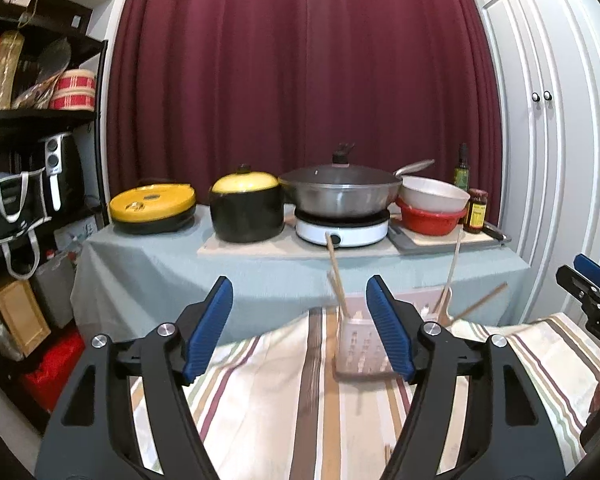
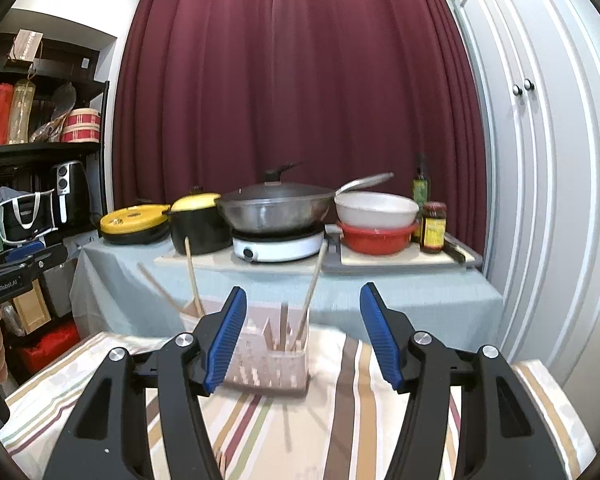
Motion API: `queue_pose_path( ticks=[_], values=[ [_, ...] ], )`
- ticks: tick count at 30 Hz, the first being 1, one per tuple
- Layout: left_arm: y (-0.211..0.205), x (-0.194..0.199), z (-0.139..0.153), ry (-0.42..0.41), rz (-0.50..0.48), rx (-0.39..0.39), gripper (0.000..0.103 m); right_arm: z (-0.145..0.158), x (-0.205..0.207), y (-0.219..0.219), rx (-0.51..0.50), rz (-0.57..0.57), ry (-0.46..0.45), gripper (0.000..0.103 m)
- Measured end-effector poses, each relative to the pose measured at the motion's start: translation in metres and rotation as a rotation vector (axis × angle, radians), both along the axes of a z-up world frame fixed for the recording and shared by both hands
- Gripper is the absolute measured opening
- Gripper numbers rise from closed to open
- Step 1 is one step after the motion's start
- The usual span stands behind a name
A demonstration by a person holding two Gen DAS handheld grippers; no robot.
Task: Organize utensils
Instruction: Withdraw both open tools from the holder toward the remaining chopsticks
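Black angular arms, silver screws, ribbed blue fingers (image 1: 388, 332) (white lettering)

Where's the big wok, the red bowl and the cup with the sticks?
wok (image 1: 340, 198), left wrist view, on its steel side.
red bowl (image 2: 376, 240), right wrist view, on its front wall.
utensil holder (image 2: 272, 368), right wrist view, on its perforated front.

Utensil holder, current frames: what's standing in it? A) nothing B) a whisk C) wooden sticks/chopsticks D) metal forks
C: thin wooden sticks stand and lean out of the pale perforated utensil holder on the striped cloth; the left tool and the right tool are both open and hold nothing.
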State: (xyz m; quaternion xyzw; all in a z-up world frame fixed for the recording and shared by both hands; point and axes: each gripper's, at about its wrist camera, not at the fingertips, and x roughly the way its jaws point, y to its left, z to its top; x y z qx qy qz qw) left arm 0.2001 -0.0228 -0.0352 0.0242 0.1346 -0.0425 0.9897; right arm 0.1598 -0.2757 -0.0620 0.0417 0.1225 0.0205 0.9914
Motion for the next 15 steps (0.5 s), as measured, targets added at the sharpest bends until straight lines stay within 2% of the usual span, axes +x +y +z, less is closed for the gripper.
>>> queue_pose_path(
  ticks=[7,15],
  values=[
    [0.007,-0.032,-0.035,0.064,0.021,0.011,0.069,-0.034,-0.034,0.003,0.014,0.008,0.077,0.058],
    [0.021,-0.062,-0.081,0.161,0.041,-0.024,0.069,-0.074,-0.074,0.006,0.039,0.017,0.156,0.058]
  ],
)
